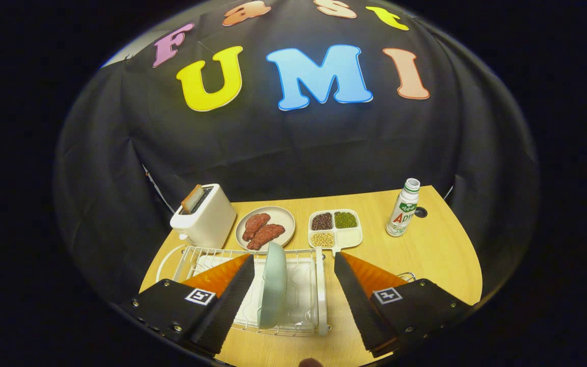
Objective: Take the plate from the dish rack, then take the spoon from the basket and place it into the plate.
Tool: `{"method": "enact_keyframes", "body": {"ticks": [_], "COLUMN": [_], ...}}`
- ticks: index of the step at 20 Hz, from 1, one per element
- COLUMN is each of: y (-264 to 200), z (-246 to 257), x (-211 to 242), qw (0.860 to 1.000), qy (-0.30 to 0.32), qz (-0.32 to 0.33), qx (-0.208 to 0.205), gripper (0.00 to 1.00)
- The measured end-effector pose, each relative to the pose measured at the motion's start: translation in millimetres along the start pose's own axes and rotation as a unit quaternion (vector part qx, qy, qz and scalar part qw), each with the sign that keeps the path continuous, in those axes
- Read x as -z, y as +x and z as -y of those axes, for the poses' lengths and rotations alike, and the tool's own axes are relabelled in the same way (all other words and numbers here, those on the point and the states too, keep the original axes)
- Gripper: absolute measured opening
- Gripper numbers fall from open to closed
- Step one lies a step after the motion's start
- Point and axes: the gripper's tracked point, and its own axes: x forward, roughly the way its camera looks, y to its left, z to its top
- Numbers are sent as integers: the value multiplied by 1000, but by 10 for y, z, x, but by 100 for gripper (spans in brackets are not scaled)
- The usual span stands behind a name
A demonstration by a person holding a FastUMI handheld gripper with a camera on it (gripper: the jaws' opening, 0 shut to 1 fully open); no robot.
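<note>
Pale green, the plate [273, 285] stands upright on its edge in the white wire dish rack [303, 306], between the two fingers of the gripper [293, 262] and touching neither; it sits nearer the left finger than the right, with clear gaps on both sides; the fingers are spread wide, their ribbed black pads facing inward over the rack, holding nothing. The rack rests on the wooden table [436, 255], just beneath the fingers; beyond the rack lie a beige plate with two pieces of reddish meat [265, 228] and, beside it, a white divided tray of beans and grains [335, 228]; a white toaster [203, 215] with a slice of toast in its slot stands further left; a capped bottle [403, 208] stands well apart to the right, past the right finger.
</note>
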Motion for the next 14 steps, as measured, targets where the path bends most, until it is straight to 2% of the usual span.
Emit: {"method": "enact_keyframes", "body": {"ticks": [8, 14], "y": [311, 603], "z": [-107, -59], "x": [281, 627], "qw": [996, 986], "qy": [-6, 1], "qz": [-84, -157], "qx": [20, 63], "gripper": [99, 98]}}
